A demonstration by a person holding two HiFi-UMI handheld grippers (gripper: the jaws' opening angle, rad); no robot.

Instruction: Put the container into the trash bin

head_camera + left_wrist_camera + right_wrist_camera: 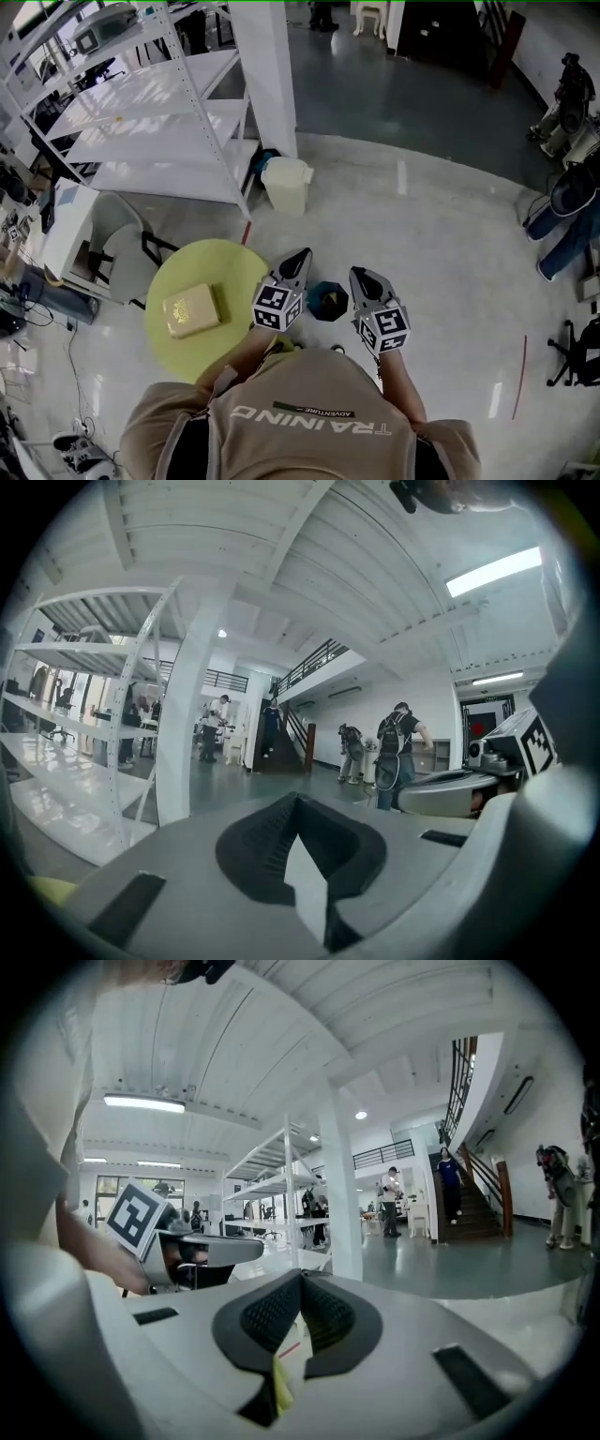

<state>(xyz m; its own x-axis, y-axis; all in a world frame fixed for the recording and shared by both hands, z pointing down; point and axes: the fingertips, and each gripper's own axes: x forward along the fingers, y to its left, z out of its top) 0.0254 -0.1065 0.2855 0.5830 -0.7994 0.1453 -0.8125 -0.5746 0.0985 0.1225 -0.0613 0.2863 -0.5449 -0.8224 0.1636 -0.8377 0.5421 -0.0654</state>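
On the yellow table [236,272] lies a flat, tan container [192,310].

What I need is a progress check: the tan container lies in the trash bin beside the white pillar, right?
No: the head view shows the container on the round yellow table; the trash bin does stand beside the white pillar.

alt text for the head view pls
Seen from above, a person holds the left gripper and right gripper, both shut and empty. A tan container lies on a round yellow table at left; a white bin stands beyond.
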